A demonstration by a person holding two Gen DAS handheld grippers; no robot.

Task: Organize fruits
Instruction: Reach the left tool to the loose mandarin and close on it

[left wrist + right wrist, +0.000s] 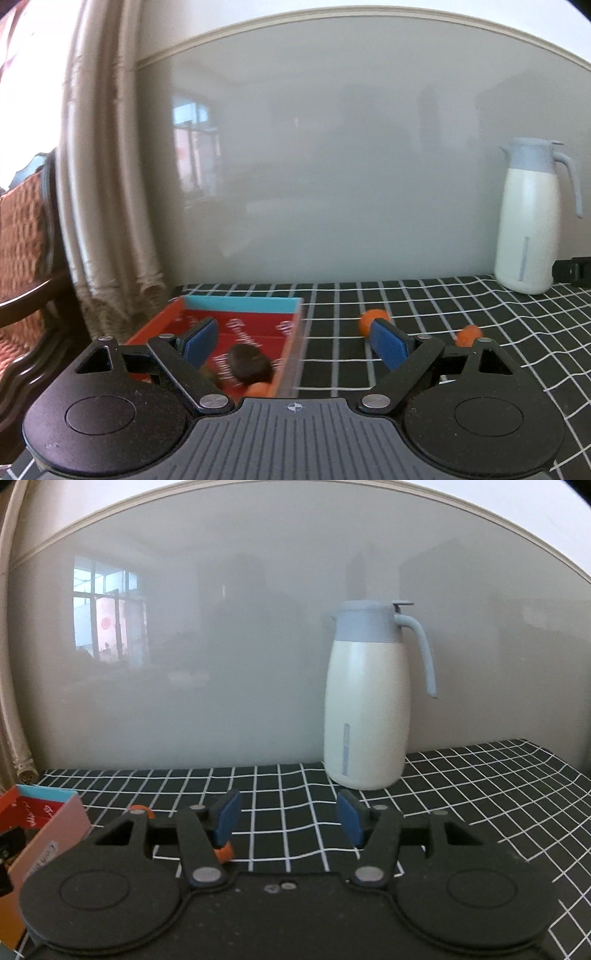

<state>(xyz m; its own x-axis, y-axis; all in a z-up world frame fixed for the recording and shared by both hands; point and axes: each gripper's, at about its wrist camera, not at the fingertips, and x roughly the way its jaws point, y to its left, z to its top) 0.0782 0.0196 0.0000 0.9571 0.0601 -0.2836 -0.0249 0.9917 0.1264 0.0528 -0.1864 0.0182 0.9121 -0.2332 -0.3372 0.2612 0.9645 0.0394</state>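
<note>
Both tongs point nearly level and stand spread, empty: left gripper (pixel 291 343) above the red box's (pixel 236 314) edge, right gripper (pixel 288 816) above the checked cloth (pixel 480 794). Small orange fruits (pixel 373 318) lie on the cloth beside the box; a dark brown fruit (pixel 248 365) sits inside.

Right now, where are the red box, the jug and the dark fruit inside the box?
red box (pixel 242 303): left wrist view, blue far wall.
jug (pixel 365 716): right wrist view, cream body.
dark fruit (pixel 248 363): left wrist view, its top.
</note>
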